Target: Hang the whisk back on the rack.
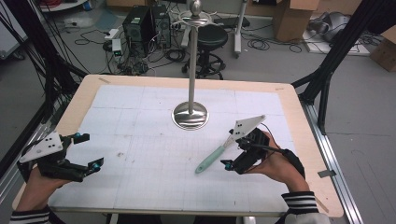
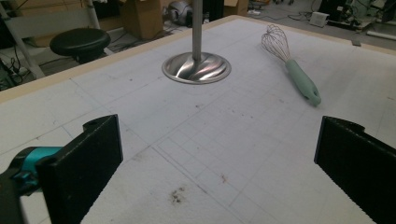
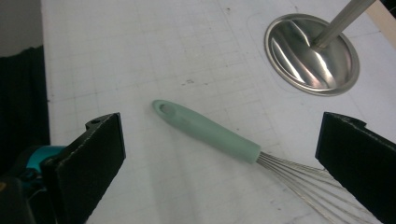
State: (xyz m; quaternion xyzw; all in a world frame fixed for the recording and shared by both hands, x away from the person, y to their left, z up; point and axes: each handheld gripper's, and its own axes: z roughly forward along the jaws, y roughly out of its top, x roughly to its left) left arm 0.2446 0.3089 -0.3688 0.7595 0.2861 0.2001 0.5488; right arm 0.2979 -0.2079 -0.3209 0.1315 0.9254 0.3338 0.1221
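Left gripper (image 1: 88,150) and right gripper (image 1: 227,150), each in a hand, jaws wide apart, both empty.

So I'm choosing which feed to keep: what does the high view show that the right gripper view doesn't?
High view alone: both tongs from outside, left tongs and right tongs, the hands holding them, the stand's tall pole and top, the table edge and the floor clutter. Right gripper view alone: a close look at the hanging hole in the whisk handle, with its wide-open black jaws on either side. Both share the green-handled whisk lying on the mat and the shiny stand base.
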